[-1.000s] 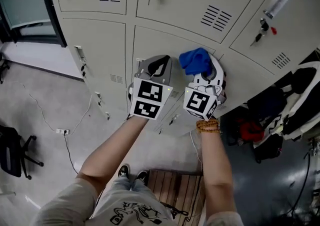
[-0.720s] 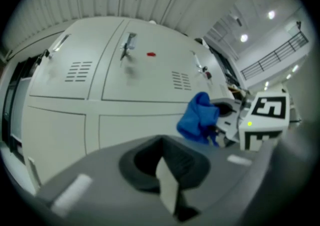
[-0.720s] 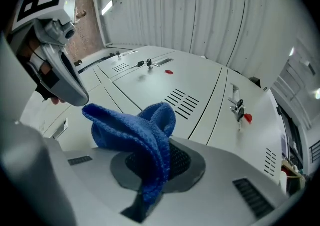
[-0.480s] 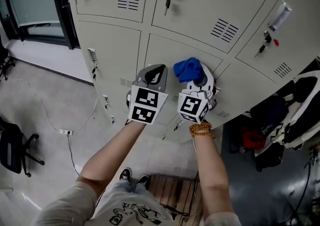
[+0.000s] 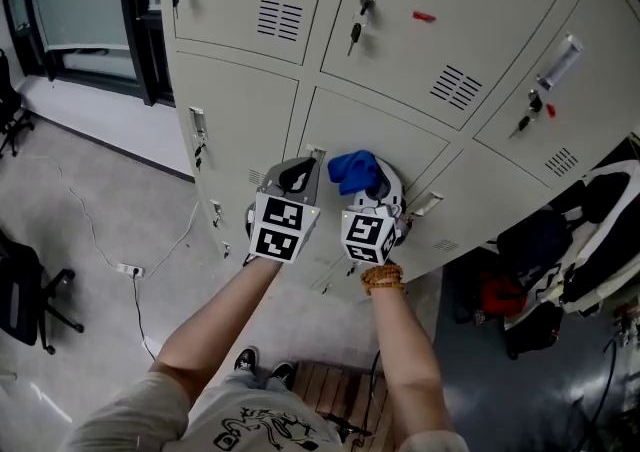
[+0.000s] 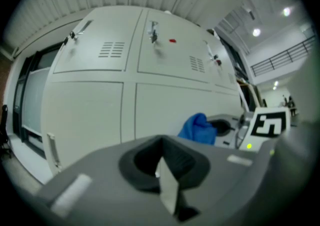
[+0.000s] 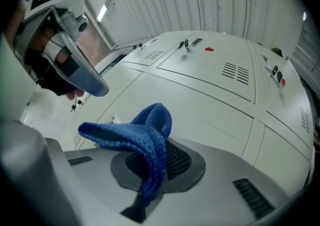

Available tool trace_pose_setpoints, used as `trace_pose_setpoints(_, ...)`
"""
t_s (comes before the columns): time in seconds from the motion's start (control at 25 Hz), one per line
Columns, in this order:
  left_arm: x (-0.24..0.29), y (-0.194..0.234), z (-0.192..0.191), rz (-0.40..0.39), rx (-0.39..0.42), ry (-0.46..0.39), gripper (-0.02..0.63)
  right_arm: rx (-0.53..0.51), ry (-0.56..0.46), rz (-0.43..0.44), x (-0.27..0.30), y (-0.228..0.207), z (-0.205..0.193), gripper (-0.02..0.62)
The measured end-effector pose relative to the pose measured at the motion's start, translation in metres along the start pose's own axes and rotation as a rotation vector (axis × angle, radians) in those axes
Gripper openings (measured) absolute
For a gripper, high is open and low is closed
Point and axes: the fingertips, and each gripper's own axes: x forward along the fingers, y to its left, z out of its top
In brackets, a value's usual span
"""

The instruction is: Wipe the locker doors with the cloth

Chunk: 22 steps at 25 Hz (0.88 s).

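My right gripper (image 5: 372, 180) is clamped on the fluffy blue microfibre cloth (image 5: 352, 169). The fabric is pinched between the jaws, and a fold sticks up past them. It's right up by the beige metal locker door (image 5: 372, 130) in the middle of the bank, though I can't tell if the cloth is actually touching it. My left gripper (image 5: 297, 173) is just left of the cloth at that same door's lower left corner, with its jaws together and nothing held that I can make out. On the door above that one, a small key (image 5: 356, 33) hangs from the lock, with a little red tag (image 5: 424, 16) beside it. Off to the right of my door, a black bag (image 5: 535, 235) sits low on the floor. Below the door, near my feet, is a brown slatted wooden board (image 5: 335, 380).
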Motion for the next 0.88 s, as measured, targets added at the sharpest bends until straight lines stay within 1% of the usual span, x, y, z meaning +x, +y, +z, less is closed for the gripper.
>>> trace_pose_setpoints(0.08,-0.002,-0.003,0.0,-0.008,-0.005,0.0,0.003,0.018,0.007,-0.009,-0.001,-0.009,0.002,0.029)
trace_pose_setpoints(0.24,-0.003,-0.007,0.004,-0.02,-0.012,-0.005,0.003,-0.03,-0.036,-0.048,0.0,-0.035,0.028,0.029)
trace_pose_setpoints(0.28,-0.003,-0.008,0.007,-0.022,-0.01,-0.009,0.003,-0.021,-0.047,-0.062,0.0,-0.044,0.035,0.029)
trace_pose_setpoints(0.36,-0.004,-0.009,0.015,-0.025,-0.008,-0.02,0.003,0.028,-0.062,-0.074,-0.002,-0.06,0.048,0.029)
trace_pose_setpoints(0.44,-0.005,-0.009,0.023,-0.026,-0.008,-0.036,0.003,0.119,-0.083,-0.059,-0.01,-0.069,0.059,0.029)
trace_pose_setpoints(0.52,-0.009,-0.009,0.031,-0.029,-0.01,-0.052,0.003,0.24,-0.102,-0.024,-0.027,-0.068,0.068,0.029)
trace_pose_setpoints(0.72,-0.034,-0.021,0.036,-0.063,-0.054,-0.082,0.003,0.518,-0.115,0.064,-0.094,-0.041,0.082,0.029)
trace_pose_setpoints(0.8,-0.053,-0.033,0.032,-0.086,-0.081,-0.09,0.003,0.62,-0.103,0.083,-0.126,-0.028,0.081,0.029)
trace_pose_setpoints(0.88,-0.075,-0.048,0.025,-0.121,-0.089,-0.092,0.003,0.696,-0.082,0.089,-0.157,-0.018,0.078,0.029)
